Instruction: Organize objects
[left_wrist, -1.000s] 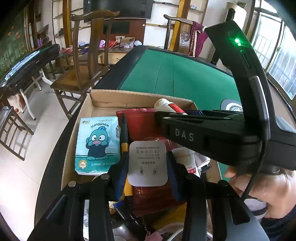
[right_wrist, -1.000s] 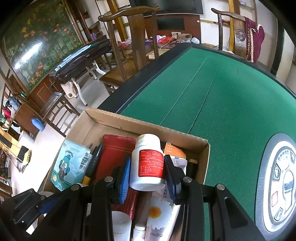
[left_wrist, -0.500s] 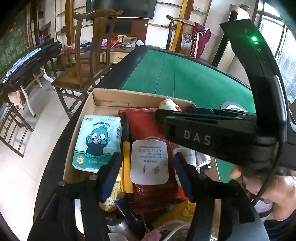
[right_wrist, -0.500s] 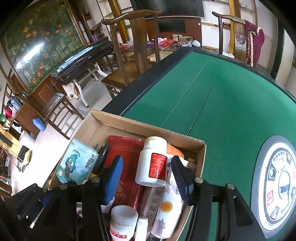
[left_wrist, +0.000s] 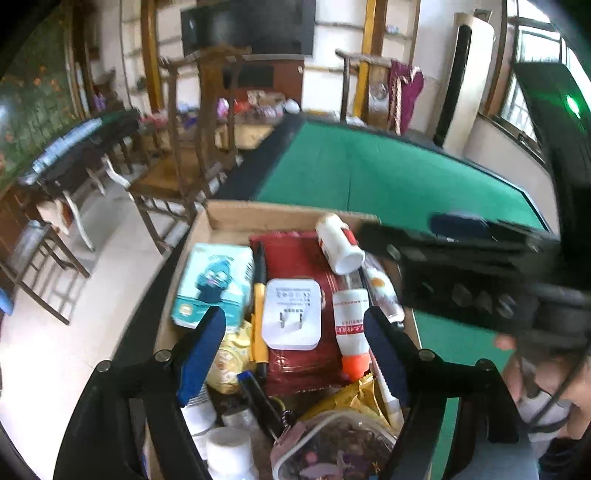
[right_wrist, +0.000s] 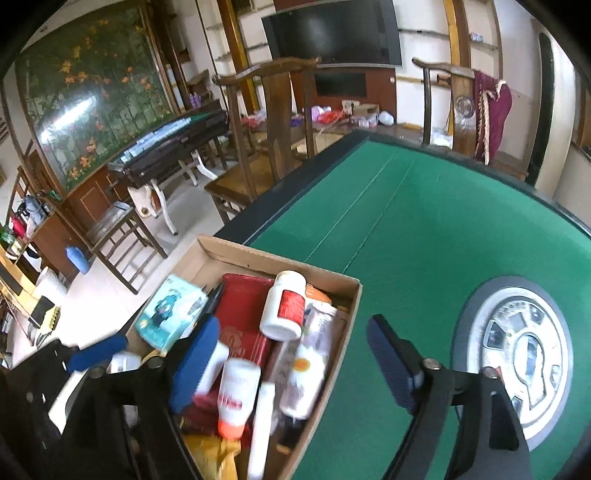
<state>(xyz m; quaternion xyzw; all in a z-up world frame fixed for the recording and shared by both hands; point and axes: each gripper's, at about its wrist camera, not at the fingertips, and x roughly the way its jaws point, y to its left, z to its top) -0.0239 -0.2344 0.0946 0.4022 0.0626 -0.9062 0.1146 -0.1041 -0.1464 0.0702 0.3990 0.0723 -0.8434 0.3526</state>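
Observation:
A cardboard box (left_wrist: 240, 216) (right_wrist: 258, 256) sits at the edge of the green table. It holds a white plug adapter (left_wrist: 291, 314) on a red packet (left_wrist: 295, 251), a white pill bottle with a red label (left_wrist: 338, 243) (right_wrist: 284, 306), a blue cartoon tissue pack (left_wrist: 212, 284) (right_wrist: 170, 314), a pen and tubes. My left gripper (left_wrist: 291, 347) is open above the adapter, holding nothing. My right gripper (right_wrist: 291, 363) is open and empty, above the box's right side, clear of the pill bottle.
The green felt table (right_wrist: 424, 221) stretches far and right, with a round white control panel (right_wrist: 517, 350) set into it. Wooden chairs (right_wrist: 269, 122) stand beyond the table's left edge. The right gripper's body (left_wrist: 480, 273) crosses the left wrist view.
Both grippers opened. The left let go of the plug adapter, the right let go of the pill bottle; both items now lie in the box. Both grippers pulled back and up.

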